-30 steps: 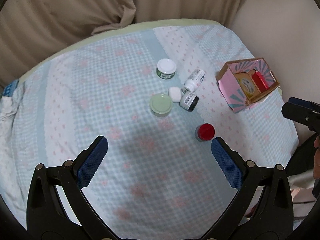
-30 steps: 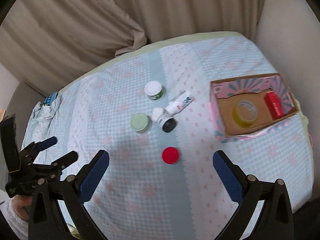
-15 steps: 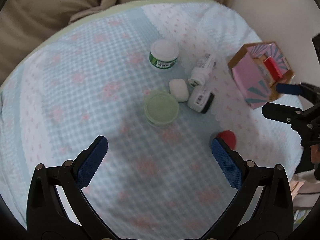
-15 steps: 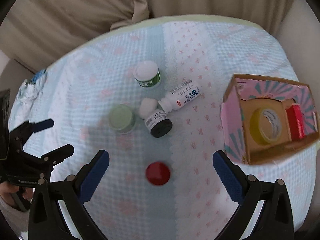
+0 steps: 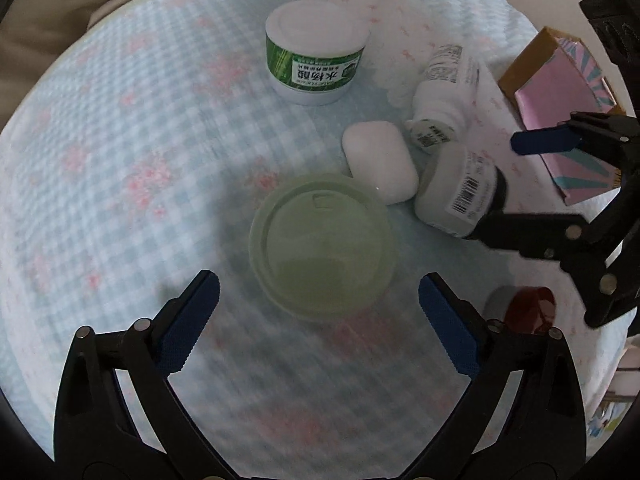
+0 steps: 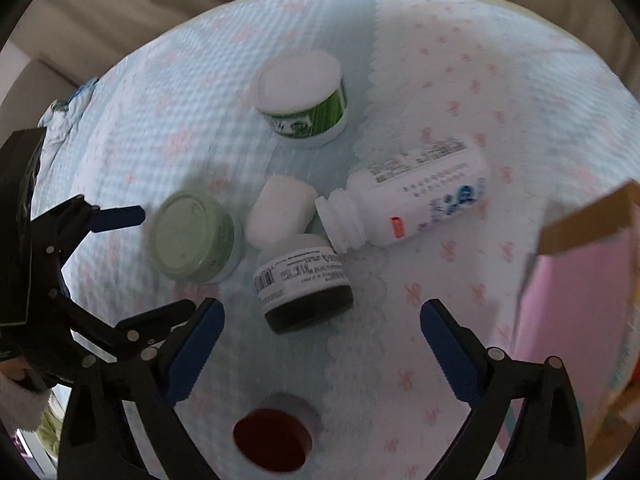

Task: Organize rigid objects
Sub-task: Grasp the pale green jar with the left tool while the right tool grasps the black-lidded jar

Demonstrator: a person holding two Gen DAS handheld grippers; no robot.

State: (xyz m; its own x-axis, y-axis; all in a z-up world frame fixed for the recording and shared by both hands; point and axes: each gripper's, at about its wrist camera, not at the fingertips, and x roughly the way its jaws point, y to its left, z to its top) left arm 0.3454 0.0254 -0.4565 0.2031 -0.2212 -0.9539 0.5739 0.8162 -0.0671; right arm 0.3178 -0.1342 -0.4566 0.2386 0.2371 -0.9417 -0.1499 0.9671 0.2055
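While both grippers hung with jaws spread and empty, the left gripper [image 5: 319,308] framed the green-lidded jar [image 5: 322,246] on the bed [image 5: 120,160]. The right gripper [image 6: 322,330] faced the black-capped jar [image 6: 304,290], so the reaching step looked underway. Next, each would likely need to drop lower and clamp before carrying to the pink box [image 5: 560,92].

My left wrist camera looked steeply down, close over the pale green tub [image 5: 322,248]. My right wrist camera looked down from its right. Both shared the tub and white case [image 6: 280,216].

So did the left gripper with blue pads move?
Yes. The left gripper came down toward the pale green round jar, which sits just ahead of its open jaws.
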